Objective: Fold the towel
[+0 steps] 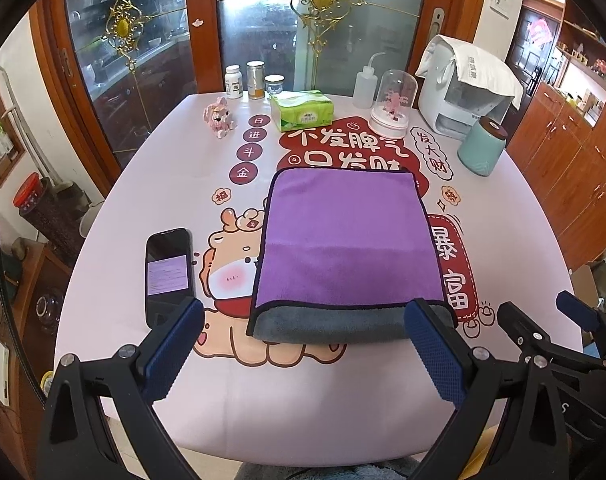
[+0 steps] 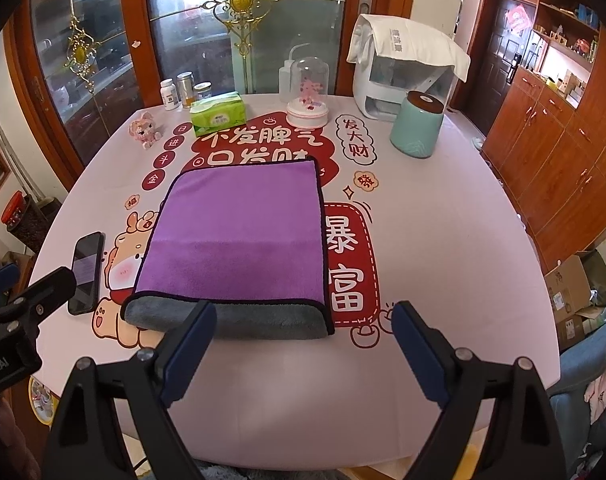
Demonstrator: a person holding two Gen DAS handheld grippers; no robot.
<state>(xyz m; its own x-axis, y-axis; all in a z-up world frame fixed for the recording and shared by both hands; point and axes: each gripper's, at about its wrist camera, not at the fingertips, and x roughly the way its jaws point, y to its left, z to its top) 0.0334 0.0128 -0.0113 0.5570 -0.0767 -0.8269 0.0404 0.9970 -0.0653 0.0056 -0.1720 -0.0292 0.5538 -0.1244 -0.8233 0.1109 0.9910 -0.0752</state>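
A purple towel [image 1: 349,236] with a dark hem lies folded flat on the table; its grey underside shows along the near edge [image 1: 331,326]. It also shows in the right wrist view [image 2: 239,232]. My left gripper [image 1: 303,340] is open and empty, hovering just short of the towel's near edge. My right gripper [image 2: 305,344] is open and empty, also just short of the near edge, toward the towel's right corner. The right gripper shows at the right of the left wrist view [image 1: 551,320]. The left gripper's fingertip [image 2: 51,284] shows at the left of the right wrist view.
A black phone [image 1: 169,276] lies left of the towel. Along the far side stand a pink toy [image 1: 221,118], jars [image 1: 255,80], a green tissue pack [image 1: 305,110], a glass dome [image 1: 393,104], a teal canister [image 1: 483,146] and a white appliance [image 1: 463,92]. Wooden cabinets [image 2: 563,160] stand at right.
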